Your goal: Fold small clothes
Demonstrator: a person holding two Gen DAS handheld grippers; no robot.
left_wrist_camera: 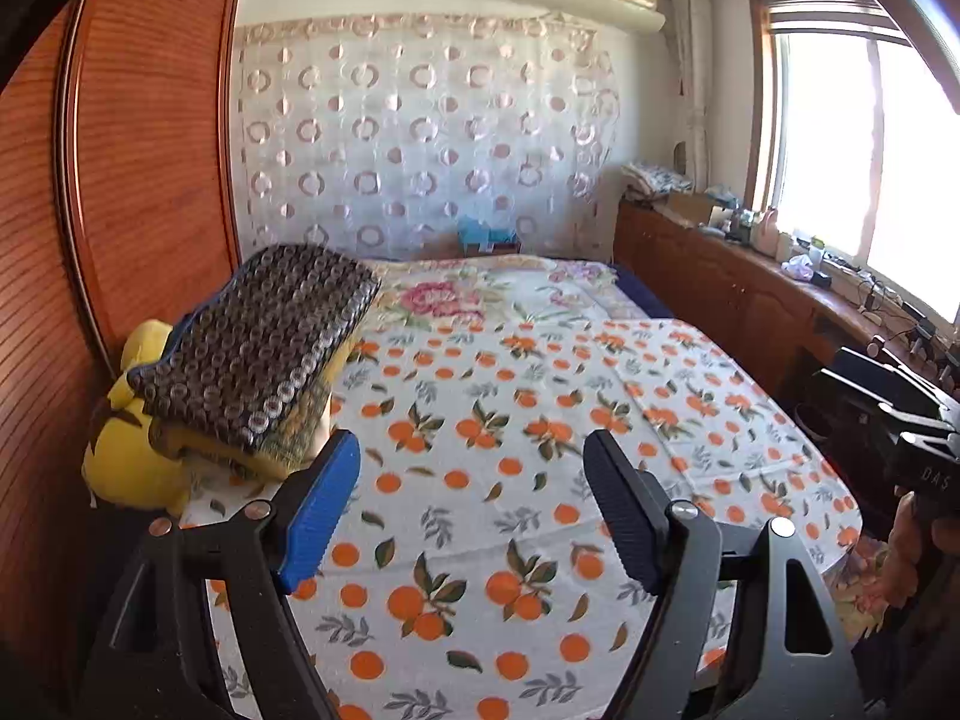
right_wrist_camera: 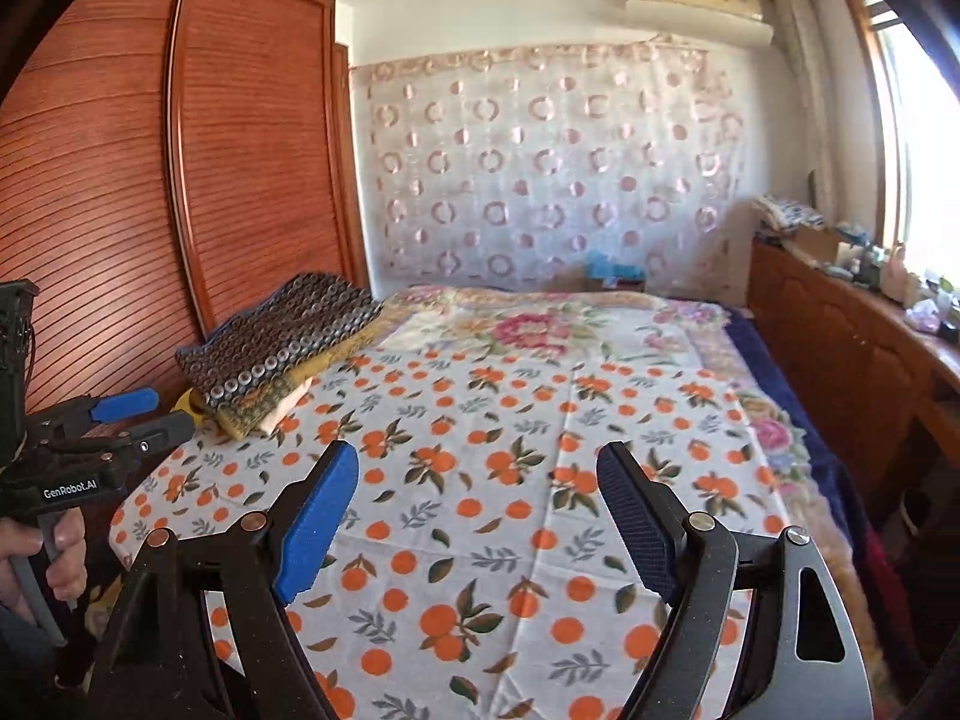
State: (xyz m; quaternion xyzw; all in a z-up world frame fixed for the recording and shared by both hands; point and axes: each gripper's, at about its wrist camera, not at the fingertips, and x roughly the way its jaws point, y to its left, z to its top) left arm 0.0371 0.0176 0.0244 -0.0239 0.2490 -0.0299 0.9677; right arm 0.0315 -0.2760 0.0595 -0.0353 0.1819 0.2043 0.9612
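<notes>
A folded stack of clothes (left_wrist_camera: 258,336) lies at the bed's left side, a dark circle-patterned piece on top and yellowish and pale pieces under it (right_wrist_camera: 264,408). It rests partly on a yellow plush toy (left_wrist_camera: 126,456). An orange-print sheet (left_wrist_camera: 510,420) covers the near part of the bed. My left gripper (left_wrist_camera: 473,441) hovers above the sheet, open, with nothing between its fingers. My right gripper (right_wrist_camera: 477,450) is also open and holds nothing. In the right wrist view the left gripper (right_wrist_camera: 150,417) shows at the left edge, held by a hand (right_wrist_camera: 60,564), close to the stack.
A ribbed wooden wardrobe (right_wrist_camera: 120,180) lines the left side of the bed. A low wooden sideboard (left_wrist_camera: 720,276) with bottles and cables runs under the window on the right. A floral blanket (right_wrist_camera: 528,324) covers the bed's far end, before a patterned curtain (left_wrist_camera: 420,138).
</notes>
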